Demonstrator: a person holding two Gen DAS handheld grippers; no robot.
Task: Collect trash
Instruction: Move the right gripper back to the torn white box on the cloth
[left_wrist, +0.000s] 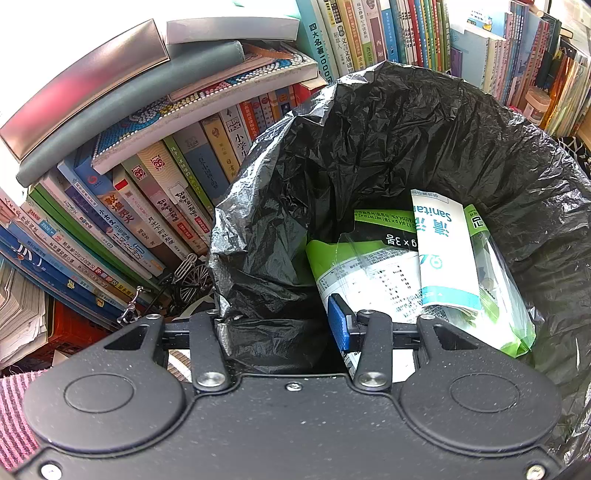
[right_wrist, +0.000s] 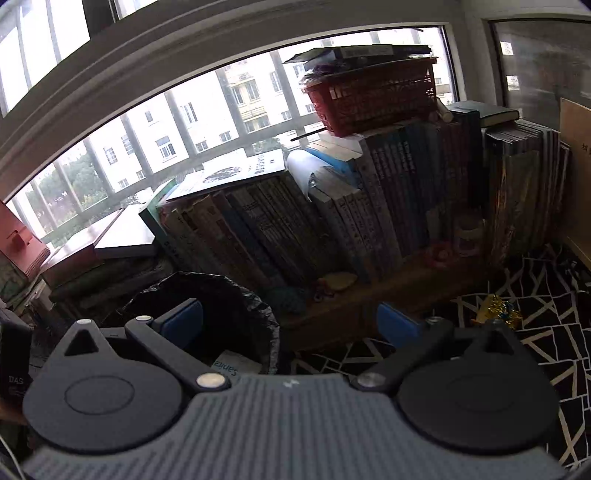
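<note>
A: Nearest the lens, left wrist view: left gripper (left_wrist: 282, 325), fingers closed on a fold of the black trash bag (left_wrist: 424, 147)'s rim. Blue pad of one finger (left_wrist: 338, 321) shows at 6 o'clock; the other finger is hidden behind bunched plastic.

B: Bag contents?

A: Bag mouth stands wide. Inside, toward 4 o'clock, a green-and-white wrapper (left_wrist: 369, 266) lies against the bag wall, with a white-and-teal sanitary wipe packet (left_wrist: 445, 251) resting on top of it, touching. Clear film covers part of both.

B: Surroundings in that view?

A: Rows of books (left_wrist: 166, 206) from 9 to 1 o'clock, just behind the bag. A stack lies flat on top at 10 o'clock. A small wire bicycle model (left_wrist: 192, 277) sits beside the bag at 8 o'clock.

B: Right side?

A: Right gripper (right_wrist: 291, 321), fingers spread wide, nothing between them. The bag shows under the left finger at 7 o'clock, the wipe packet visible inside. Picture is dark and a little blurred.

B: Anything else?

A: A gold crumpled wrapper (right_wrist: 498, 310) lies on the black-and-white patterned floor covering (right_wrist: 554, 332) at 4 o'clock, well apart from the bag. Red basket (right_wrist: 373, 99) on top of the books at 1 o'clock, window (right_wrist: 166, 122) behind.
</note>
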